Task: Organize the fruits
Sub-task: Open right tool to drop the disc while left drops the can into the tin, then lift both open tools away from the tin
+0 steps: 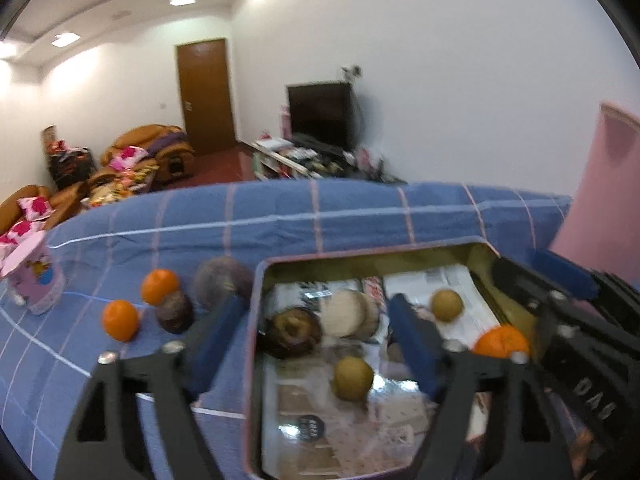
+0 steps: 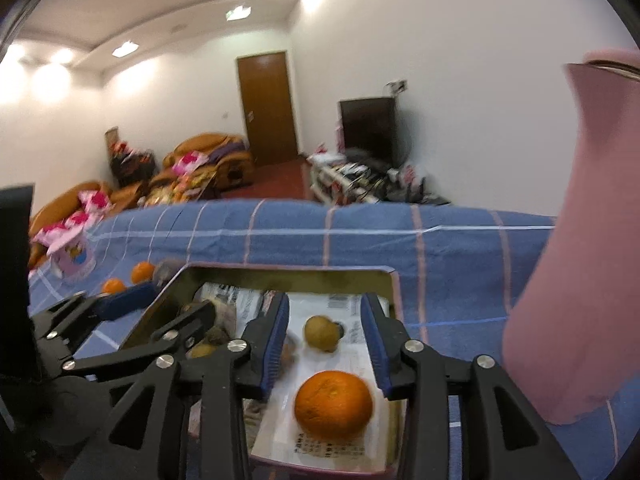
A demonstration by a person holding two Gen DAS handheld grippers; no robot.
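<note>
Mid-sort: right hand-held gripper (image 2: pixel 326 344) wide open, empty over orange (image 2: pixel 333 405) in tin (image 2: pixel 394 280); left hand-held gripper (image 1: pixel 316 344) open, empty; next, collect loose oranges (image 1: pixel 120 320) far left on bed (image 1: pixel 360 216).

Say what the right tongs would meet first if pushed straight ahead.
Probably the orange lying between the open right tongs in the tin; depth is unclear, so they might pass just above it.

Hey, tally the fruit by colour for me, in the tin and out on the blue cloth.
Orange round fruits: 3
Yellow-brown round fruits: 2
Dark purple-brown round fruits: 3
Total: 8
</note>
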